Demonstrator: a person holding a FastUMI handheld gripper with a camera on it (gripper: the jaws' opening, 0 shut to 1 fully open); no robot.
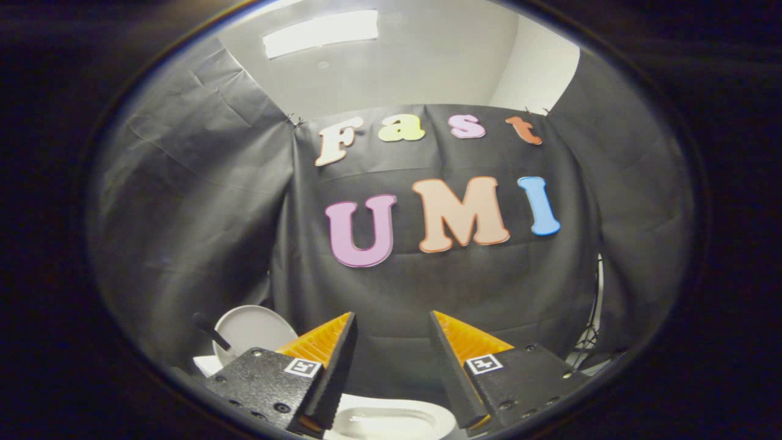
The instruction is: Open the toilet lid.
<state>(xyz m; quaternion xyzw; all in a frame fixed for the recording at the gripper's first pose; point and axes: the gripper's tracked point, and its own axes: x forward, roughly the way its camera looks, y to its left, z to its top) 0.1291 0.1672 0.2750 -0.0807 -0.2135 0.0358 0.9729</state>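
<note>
The gripper (391, 321) hangs with fingers spread and nothing between them, open air ahead up to the black cloth wall (427, 287). The toilet bowl's white rim (391, 418) lies just below the fingers; its raised lid (250, 330) stands far left.

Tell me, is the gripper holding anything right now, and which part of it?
Nothing is held. The gripper is open, with only the dark booth cloth showing in the gap between its fingers. The toilet sits below the fingers, untouched.
</note>
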